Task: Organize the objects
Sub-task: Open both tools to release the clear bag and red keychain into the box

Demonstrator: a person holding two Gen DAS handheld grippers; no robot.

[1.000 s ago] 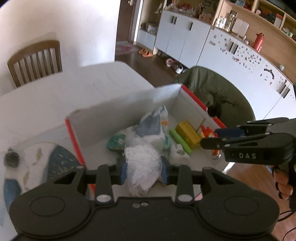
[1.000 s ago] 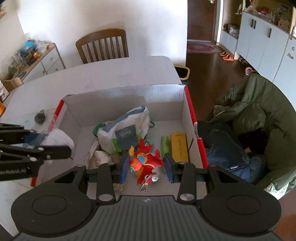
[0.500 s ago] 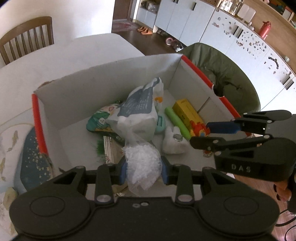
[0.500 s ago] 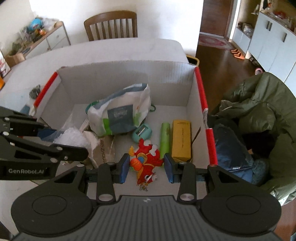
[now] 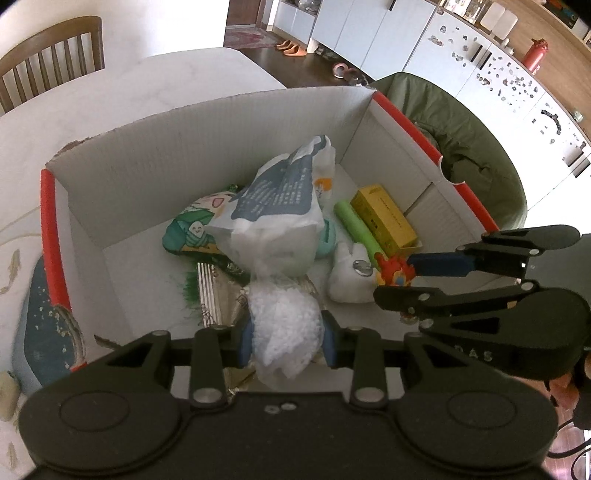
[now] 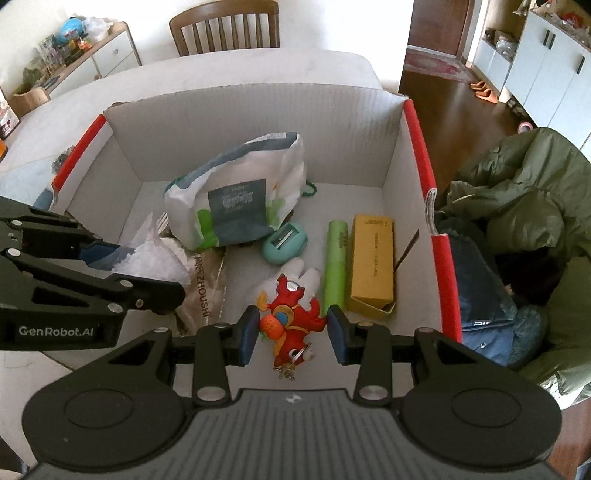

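A white cardboard box [image 5: 184, 155] with red-taped edges stands on the table, seen in the right wrist view as well [image 6: 258, 122]. My left gripper [image 5: 284, 343] is shut on a clear bag of white filling [image 5: 284, 325], held over the box's near left part. My right gripper [image 6: 291, 328] is shut on a red plush keychain toy [image 6: 291, 314], held over the near right part. Each gripper shows in the other's view: the left gripper [image 6: 147, 269] and the right gripper [image 5: 395, 278].
In the box lie a white-and-blue plastic bag [image 6: 236, 192], a teal sharpener [image 6: 284, 242], a green tube [image 6: 334, 266], a yellow carton [image 6: 371, 262], a white plush [image 5: 349, 273] and a green snack pack [image 5: 192, 229]. A green coat [image 6: 524, 192] hangs right; a wooden chair [image 6: 225, 26] stands beyond the table.
Both grippers have moved forward and down over the box, still holding their loads. The left one came in from over the mat at the box's left side.
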